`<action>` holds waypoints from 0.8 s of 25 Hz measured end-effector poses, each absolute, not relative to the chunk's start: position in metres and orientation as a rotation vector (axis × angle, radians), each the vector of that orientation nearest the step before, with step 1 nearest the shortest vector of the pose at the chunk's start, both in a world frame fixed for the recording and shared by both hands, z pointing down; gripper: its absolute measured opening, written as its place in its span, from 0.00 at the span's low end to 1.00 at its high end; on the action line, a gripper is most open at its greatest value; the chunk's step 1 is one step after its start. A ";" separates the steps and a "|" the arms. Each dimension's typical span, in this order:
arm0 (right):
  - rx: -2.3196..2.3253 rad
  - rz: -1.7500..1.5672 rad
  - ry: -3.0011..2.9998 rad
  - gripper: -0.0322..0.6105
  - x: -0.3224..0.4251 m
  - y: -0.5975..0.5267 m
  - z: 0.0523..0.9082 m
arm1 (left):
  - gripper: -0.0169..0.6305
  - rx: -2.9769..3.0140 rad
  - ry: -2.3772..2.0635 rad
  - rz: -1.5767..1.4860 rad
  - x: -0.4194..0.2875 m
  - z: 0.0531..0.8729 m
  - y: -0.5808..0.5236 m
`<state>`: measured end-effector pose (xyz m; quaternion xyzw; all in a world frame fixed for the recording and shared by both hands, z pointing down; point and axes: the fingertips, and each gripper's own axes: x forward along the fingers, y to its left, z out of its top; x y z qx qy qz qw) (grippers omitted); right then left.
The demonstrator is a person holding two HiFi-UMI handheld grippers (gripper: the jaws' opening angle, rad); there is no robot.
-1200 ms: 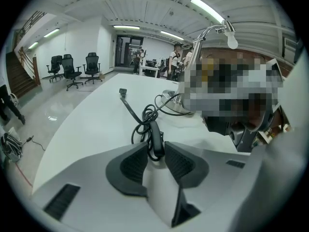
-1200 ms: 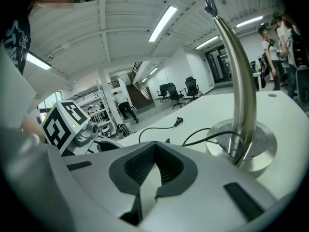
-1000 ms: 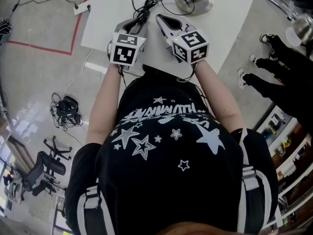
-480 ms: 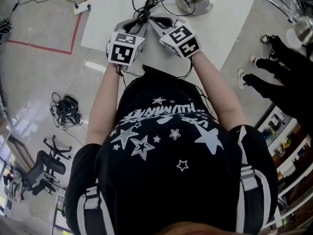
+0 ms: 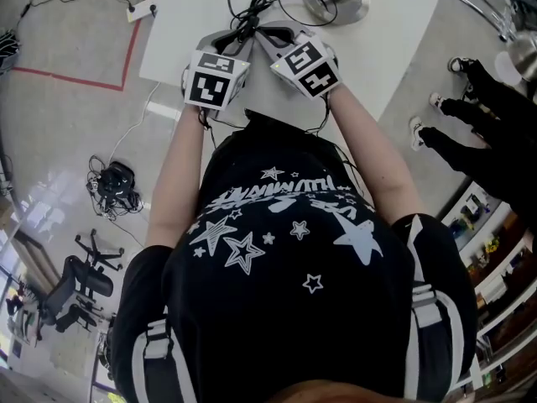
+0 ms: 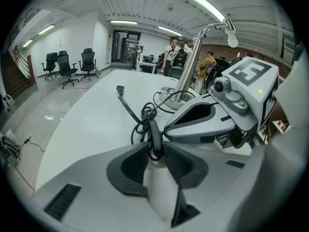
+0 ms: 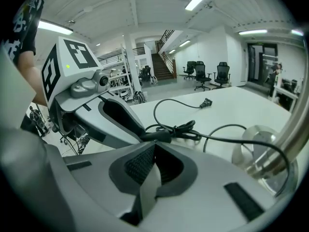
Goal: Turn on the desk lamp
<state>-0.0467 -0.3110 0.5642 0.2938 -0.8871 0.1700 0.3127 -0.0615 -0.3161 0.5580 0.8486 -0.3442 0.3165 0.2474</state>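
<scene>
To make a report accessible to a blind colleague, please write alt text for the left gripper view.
The left tool has just been closing its jaws, which pinch the black switch of a tangled cord on a white table. The right tool reaches in from the right to the same switch; the desk lamp stands behind.

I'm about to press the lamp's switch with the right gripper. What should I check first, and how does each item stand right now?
1. Inline switch between the fingers of the left gripper: ok. Its jaws have just been closing, and both fingers meet the switch.
2. Right gripper shut for poking: ok.
3. Right gripper tip at the switch: ok, right against it.
4. Cord end plugged in: not ok, it lies loose on the table.
5. Lamp head lit: cannot tell.
</scene>
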 end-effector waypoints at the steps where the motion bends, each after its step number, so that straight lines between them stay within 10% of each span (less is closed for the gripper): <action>1: 0.771 0.451 -2.340 0.05 -0.047 -0.312 0.564 | 0.20 2.316 -0.928 0.871 -0.061 0.557 -0.316; 20: 0.701 0.521 -2.328 0.05 -0.046 -0.322 0.562 | 0.19 2.311 -0.833 0.900 -0.058 0.552 -0.318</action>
